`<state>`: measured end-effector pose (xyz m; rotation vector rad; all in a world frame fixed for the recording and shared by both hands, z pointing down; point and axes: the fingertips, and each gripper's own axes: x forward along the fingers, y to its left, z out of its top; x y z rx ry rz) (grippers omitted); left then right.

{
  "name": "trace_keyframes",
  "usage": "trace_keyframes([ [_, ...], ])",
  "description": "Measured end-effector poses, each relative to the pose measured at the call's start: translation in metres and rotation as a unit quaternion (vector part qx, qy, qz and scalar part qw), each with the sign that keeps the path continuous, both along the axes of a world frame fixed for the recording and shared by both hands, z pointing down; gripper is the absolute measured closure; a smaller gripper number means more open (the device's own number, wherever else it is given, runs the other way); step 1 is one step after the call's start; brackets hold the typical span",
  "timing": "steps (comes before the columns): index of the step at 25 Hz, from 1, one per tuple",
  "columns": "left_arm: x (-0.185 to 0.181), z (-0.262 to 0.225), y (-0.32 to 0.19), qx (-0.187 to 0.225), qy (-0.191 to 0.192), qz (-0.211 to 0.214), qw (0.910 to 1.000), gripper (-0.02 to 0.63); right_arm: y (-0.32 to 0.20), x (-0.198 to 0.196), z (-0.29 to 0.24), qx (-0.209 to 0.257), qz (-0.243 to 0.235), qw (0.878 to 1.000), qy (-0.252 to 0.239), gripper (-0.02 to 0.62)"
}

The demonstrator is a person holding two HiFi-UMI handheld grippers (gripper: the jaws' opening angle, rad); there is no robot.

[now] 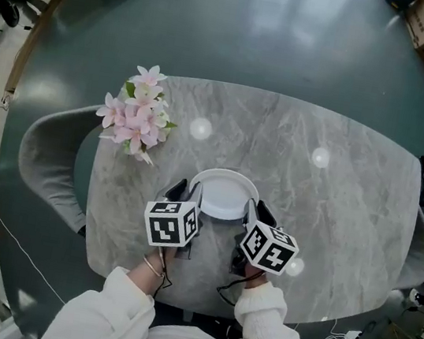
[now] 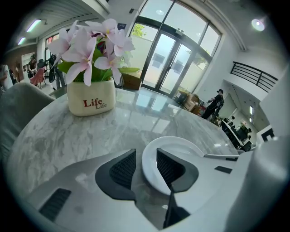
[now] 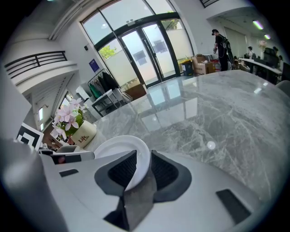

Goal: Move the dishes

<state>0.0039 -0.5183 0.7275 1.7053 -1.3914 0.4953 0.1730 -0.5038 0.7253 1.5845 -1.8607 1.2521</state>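
Grey marble table (image 1: 333, 208) with a flower pot (image 1: 136, 121) at its left; near the front edge, a white plate (image 1: 225, 193), the left gripper (image 1: 191, 193) and right gripper (image 1: 257, 210) each pinching its rim from opposite sides

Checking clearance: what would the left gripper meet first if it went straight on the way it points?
The plate: its rim sits between the jaws of the left gripper; beyond lies bare table, the pot seemingly off left.

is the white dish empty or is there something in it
Empty: the white dish shows only a bare white inside in the head view, and nothing shows in it in either gripper view.
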Motion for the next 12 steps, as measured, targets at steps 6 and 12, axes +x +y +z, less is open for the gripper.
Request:
trace_keyframes([
  [6,-0.009,-0.015,0.008,0.011,0.004,0.000,0.9999,0.477,0.002,0.003,-0.013,0.016,0.004,1.000,0.011,0.433],
  [12,-0.016,-0.048,0.027,0.032,0.014,0.000,0.9994,0.477,0.021,-0.006,-0.052,0.041,-0.003,0.999,0.015,0.433],
])
